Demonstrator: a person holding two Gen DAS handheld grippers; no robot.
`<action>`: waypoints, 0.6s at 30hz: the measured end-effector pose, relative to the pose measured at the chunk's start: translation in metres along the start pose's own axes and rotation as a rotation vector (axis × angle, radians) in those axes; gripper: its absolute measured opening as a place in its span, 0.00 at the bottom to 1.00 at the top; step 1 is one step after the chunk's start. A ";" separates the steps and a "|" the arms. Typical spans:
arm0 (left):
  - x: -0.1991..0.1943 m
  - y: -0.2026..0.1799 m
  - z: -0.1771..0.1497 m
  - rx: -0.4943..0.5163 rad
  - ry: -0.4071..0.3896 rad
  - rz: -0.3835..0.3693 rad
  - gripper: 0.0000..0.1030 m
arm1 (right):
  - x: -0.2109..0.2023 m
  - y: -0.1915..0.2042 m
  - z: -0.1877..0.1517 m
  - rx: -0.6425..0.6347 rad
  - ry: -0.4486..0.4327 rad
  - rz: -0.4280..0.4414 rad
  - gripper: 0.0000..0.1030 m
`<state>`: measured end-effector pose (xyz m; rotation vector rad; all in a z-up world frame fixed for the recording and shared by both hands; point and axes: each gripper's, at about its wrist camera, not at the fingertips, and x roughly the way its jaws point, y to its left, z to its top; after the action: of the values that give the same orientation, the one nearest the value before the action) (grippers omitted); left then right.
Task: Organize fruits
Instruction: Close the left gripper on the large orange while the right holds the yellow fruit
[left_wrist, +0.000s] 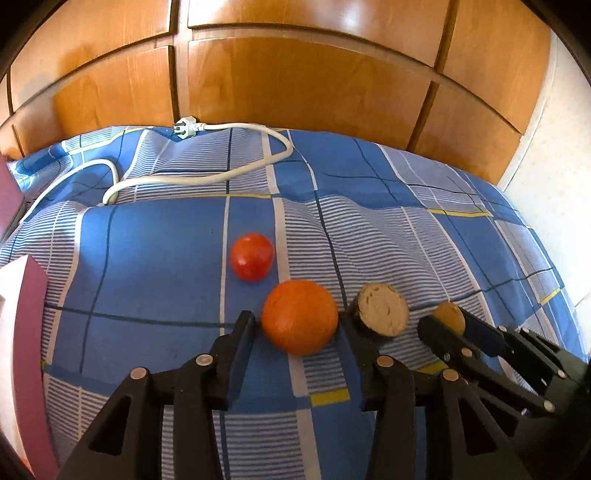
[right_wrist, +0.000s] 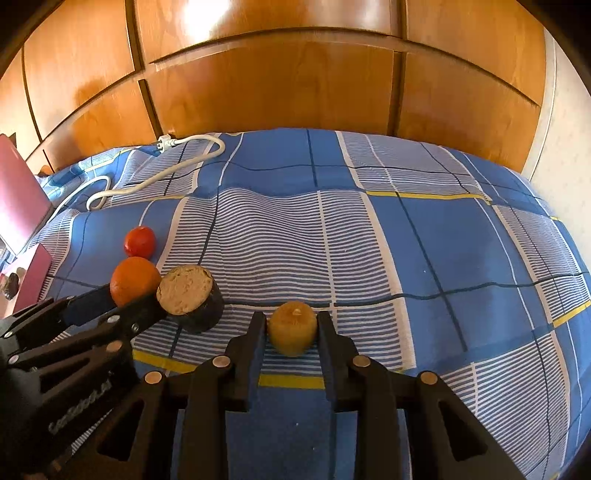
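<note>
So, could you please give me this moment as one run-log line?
left gripper: open around orange | right gripper: shut on yellow fruit | tomato: on bedsheet

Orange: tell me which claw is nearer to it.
Left. The left claw straddles the orange, one finger on each side. The right claw sits farther right, around the small yellow fruit.

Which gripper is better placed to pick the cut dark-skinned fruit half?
Left, probably. The left gripper straddles the round orange, right beside the dark-skinned half. The right gripper already brackets the small yellow fruit.
</note>
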<state>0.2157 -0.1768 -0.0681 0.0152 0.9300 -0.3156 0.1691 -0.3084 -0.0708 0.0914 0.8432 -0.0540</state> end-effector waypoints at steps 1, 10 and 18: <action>0.001 0.001 0.001 -0.008 -0.003 -0.002 0.40 | 0.000 0.000 0.000 0.000 0.000 0.000 0.27; 0.007 0.004 0.003 -0.044 -0.012 0.001 0.37 | 0.000 -0.004 -0.001 0.023 -0.004 0.028 0.28; 0.009 0.003 0.001 -0.029 -0.017 0.015 0.37 | 0.000 -0.002 -0.001 0.020 -0.005 0.025 0.28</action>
<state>0.2223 -0.1768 -0.0748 -0.0074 0.9176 -0.2882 0.1682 -0.3106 -0.0719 0.1210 0.8367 -0.0391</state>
